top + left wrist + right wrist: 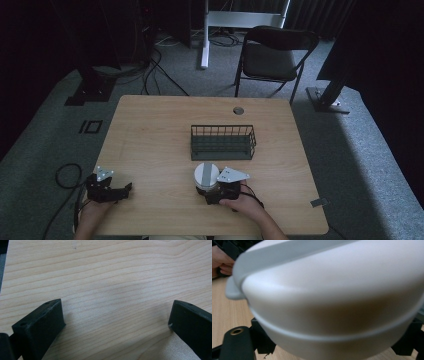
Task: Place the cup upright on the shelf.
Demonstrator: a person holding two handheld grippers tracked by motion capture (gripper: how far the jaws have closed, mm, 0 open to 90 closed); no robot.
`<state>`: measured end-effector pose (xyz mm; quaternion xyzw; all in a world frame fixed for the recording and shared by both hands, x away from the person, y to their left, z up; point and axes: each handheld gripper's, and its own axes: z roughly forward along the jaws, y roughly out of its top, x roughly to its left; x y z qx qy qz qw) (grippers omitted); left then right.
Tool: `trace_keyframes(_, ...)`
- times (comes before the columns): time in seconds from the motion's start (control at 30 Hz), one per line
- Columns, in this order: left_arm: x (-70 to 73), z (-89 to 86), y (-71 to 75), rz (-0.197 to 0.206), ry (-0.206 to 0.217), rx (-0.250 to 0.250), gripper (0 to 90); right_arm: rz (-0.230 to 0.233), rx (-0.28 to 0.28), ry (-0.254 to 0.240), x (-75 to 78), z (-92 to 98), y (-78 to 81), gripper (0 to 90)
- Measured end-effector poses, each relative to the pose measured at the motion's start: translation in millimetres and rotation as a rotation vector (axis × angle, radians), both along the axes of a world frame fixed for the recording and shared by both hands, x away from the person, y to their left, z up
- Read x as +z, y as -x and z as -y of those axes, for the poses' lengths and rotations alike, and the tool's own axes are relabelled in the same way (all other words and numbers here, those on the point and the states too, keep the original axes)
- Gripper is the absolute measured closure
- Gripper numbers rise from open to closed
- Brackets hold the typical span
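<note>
The white container [206, 176] with its grey band across the lid sits between the jaws of the right tool [218, 192], toward the near edge of the worktop [150, 135], a little right of the middle. Seen from the right gripper view, the container [332, 305] is pressed up close, with a black jaw showing at each lower side of it, so I judge that tool to be clamped on it, though the contact itself is out of sight behind the rounded body. Whether it rests on the wood or is just lifted I cannot tell from above.

Just beyond it, toward the centre of the worktop, stands a dark wire basket [223, 142], apart from the container and with nothing visible inside. That looks like the place the container is meant to go, so I would say the pick-up is done or nearly so, and the carry and the setting down in the basket are all left to do.

Over at the near left corner, the left tool [125, 189] is held low in the person's hand. In the left gripper view its jaws stand wide apart over bare wood, holding nothing; it seems to have no part in the work yet.
</note>
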<state>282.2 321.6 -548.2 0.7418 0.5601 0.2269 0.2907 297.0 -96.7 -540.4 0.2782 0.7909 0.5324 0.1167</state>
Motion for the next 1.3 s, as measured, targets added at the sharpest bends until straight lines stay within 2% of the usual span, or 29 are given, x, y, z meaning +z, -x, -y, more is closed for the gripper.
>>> trace_keyframes(0.1, 0.0, 0.0, 0.0, 0.0, 0.0, 0.0, 0.2, 0.016, 0.003, 0.023, 2.0, -2.1, 0.5, 16.1)
trace_keyframes(0.23, 0.0, 0.0, 0.0, 0.0, 0.0, 0.0, 0.2, 0.02, 0.0, 0.026, 3.1, -3.1, 0.8, 16.9)
trace_keyframes(0.3, 0.0, 0.0, 0.0, 0.0, 0.0, 0.0, 0.2, 0.004, -0.005, 0.011, 4.3, -3.1, 0.1, 17.5)
trace_keyframes(0.5, 0.0, 0.0, 0.0, 0.0, 0.0, 0.0, 0.2, 0.003, -0.016, 0.018, 5.5, -2.7, 0.1, 17.8)
trace_keyframes(0.7, 0.0, 0.0, 0.0, 0.0, 0.0, 0.0, 0.2, -0.017, -0.015, 0.016, 11.2, -2.1, -2.3, 17.8)
trace_keyframes(0.9, 0.0, 0.0, 0.0, 0.0, 0.0, 0.0, 0.2, 0.001, -0.017, 0.019, 21.4, -3.8, -4.7, 17.9)
trace_keyframes(1.13, 0.0, 0.0, 0.0, 0.0, 0.0, 0.0, 0.2, 0.017, -0.011, 0.001, 34.3, -6.3, -6.0, 17.9)
trace_keyframes(1.3, 0.0, 0.0, 0.0, 0.0, 0.0, 0.0, 0.2, 0.051, -0.026, -0.005, 48.5, -6.6, -10.7, 17.9)
